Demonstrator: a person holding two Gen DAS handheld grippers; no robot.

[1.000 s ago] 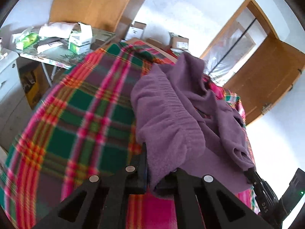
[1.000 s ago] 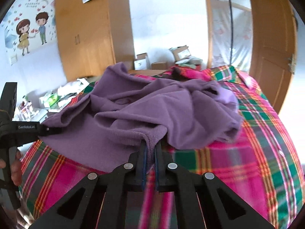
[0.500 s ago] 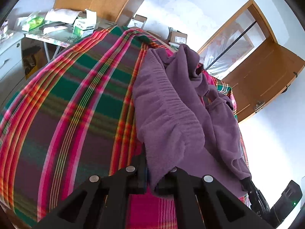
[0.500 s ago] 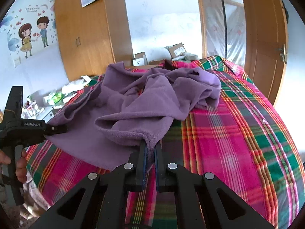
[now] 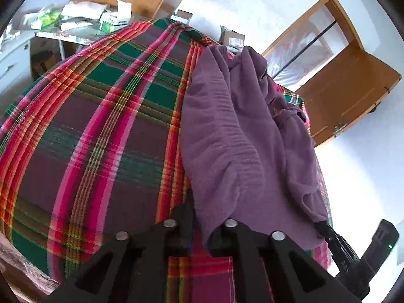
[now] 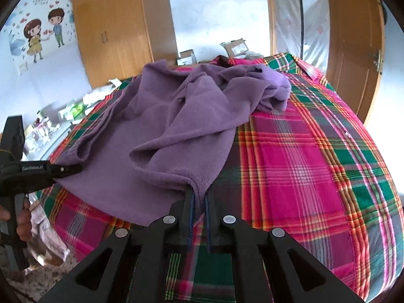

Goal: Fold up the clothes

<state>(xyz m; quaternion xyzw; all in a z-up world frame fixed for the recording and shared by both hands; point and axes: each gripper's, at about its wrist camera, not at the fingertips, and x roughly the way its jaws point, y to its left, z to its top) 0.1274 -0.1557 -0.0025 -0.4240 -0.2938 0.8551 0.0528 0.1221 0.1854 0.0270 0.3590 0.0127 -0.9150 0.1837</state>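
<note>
Purple fleece garment (image 6: 176,116) lies rumpled on plaid bedspread (image 6: 303,166), far end bunched toward the head of the bed. Right gripper (image 6: 199,202) clamped on a near hem corner, cloth pinched between its fingers. Left gripper (image 5: 202,222) clamped on the other near corner, fabric draped over its right finger. Cluttered side table (image 5: 75,25) and wooden wardrobe (image 6: 113,30) behind the bed.
</note>
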